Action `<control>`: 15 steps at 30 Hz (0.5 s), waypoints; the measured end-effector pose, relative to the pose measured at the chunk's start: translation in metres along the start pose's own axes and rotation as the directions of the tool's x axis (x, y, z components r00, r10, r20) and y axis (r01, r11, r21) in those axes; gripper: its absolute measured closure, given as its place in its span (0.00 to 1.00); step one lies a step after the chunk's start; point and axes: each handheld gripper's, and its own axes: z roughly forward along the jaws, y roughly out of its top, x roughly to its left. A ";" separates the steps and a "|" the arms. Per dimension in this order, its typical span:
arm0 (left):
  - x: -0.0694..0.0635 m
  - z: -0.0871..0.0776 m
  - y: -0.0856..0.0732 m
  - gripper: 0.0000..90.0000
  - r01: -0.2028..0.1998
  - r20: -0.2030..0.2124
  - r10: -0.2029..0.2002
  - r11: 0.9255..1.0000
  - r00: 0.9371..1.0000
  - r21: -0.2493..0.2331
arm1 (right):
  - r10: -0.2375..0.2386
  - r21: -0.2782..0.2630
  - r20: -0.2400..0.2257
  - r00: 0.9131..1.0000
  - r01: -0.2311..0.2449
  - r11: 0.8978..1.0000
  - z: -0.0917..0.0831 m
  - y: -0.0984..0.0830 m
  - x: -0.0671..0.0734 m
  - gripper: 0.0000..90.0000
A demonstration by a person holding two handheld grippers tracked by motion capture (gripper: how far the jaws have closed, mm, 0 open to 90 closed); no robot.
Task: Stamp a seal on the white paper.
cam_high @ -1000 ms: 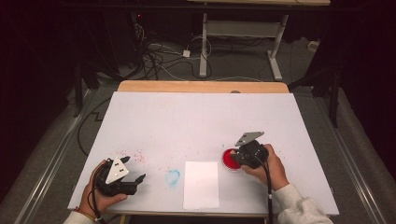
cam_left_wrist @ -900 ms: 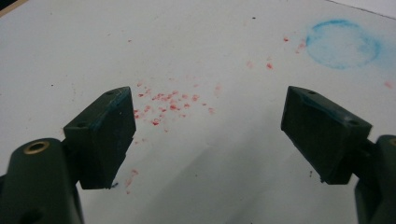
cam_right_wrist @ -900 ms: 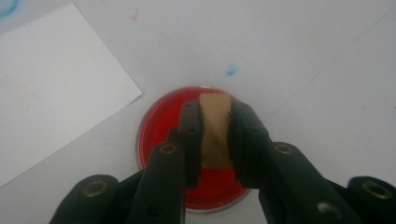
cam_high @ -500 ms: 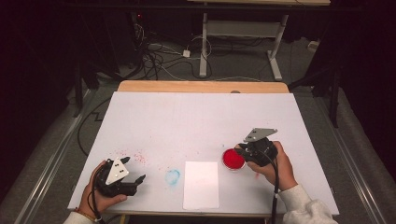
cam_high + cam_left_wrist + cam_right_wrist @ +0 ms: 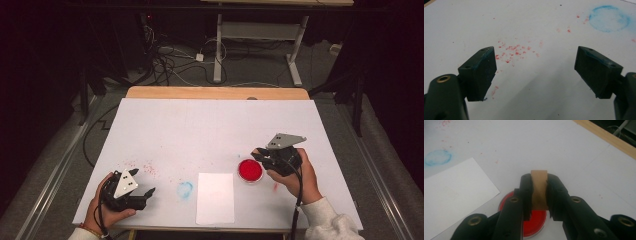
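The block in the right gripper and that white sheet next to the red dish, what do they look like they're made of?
The block looks like wood or cork: matte tan, faintly grainy. The white sheet looks like plain paper or thin card: flat, matte, crisp edges. The red dish looks glossy, perhaps plastic holding ink.

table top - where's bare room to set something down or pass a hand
The far half of the table, up to the wooden edge, is bare. So is the middle gap above the white paper. The near edge is crowded: left gripper, red specks, blue ring stain, paper, red ink dish, right gripper.
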 end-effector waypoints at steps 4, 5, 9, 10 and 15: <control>-0.001 -0.001 -0.002 0.19 -0.001 -0.003 0.001 1.000 1.000 0.003 | -0.007 -0.026 -0.001 1.000 0.007 1.000 -0.008 0.004 0.003 0.85; -0.001 -0.002 -0.002 0.19 0.002 -0.004 -0.002 1.000 1.000 0.003 | -0.008 -0.033 -0.004 1.000 0.008 0.999 -0.010 0.005 0.004 0.85; -0.001 -0.004 -0.001 0.19 -0.013 -0.014 0.012 1.000 1.000 -0.011 | -0.031 -0.062 -0.017 0.999 0.030 0.998 -0.017 0.012 0.012 0.85; -0.001 -0.004 -0.001 0.19 -0.012 -0.014 0.012 1.000 1.000 -0.011 | -0.035 -0.069 -0.022 0.999 0.034 0.997 -0.018 0.014 0.015 0.85; -0.002 -0.003 0.000 0.19 -0.019 -0.012 0.019 1.000 1.000 -0.006 | -0.066 -0.090 -0.047 0.997 0.061 0.994 -0.024 0.019 0.025 0.85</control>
